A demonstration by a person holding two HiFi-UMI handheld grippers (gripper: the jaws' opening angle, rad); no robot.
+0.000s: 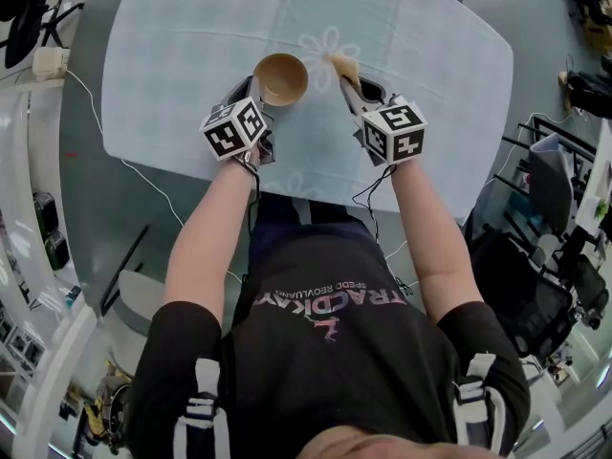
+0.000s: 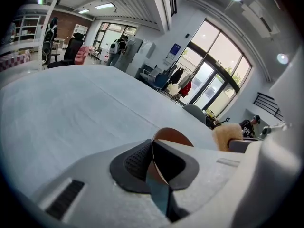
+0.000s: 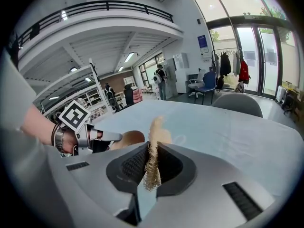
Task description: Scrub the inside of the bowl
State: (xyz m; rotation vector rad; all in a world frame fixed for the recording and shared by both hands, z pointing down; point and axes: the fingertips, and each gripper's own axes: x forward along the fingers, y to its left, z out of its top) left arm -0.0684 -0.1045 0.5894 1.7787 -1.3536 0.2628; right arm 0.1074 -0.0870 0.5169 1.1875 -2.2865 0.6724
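Observation:
A brown wooden bowl (image 1: pixel 281 77) is held tilted above the pale blue tablecloth (image 1: pixel 191 75), its rim clamped by my left gripper (image 1: pixel 254 92). In the left gripper view the thin bowl wall (image 2: pixel 161 141) runs between the shut jaws. To the bowl's right, my right gripper (image 1: pixel 350 84) is shut on a tan fibrous scrubber (image 1: pixel 341 64), which sits apart from the bowl. The scrubber (image 3: pixel 154 151) rises between the jaws in the right gripper view, with the bowl (image 3: pixel 128 139) and left gripper (image 3: pixel 92 137) to the left of it.
The cloth-covered table (image 1: pixel 459 113) spreads ahead of both grippers with a flower print (image 1: pixel 325 44) beyond the bowl. Chairs (image 3: pixel 237 103) and office furniture stand past the far edge. A white cable (image 1: pixel 124 161) trails off the left side.

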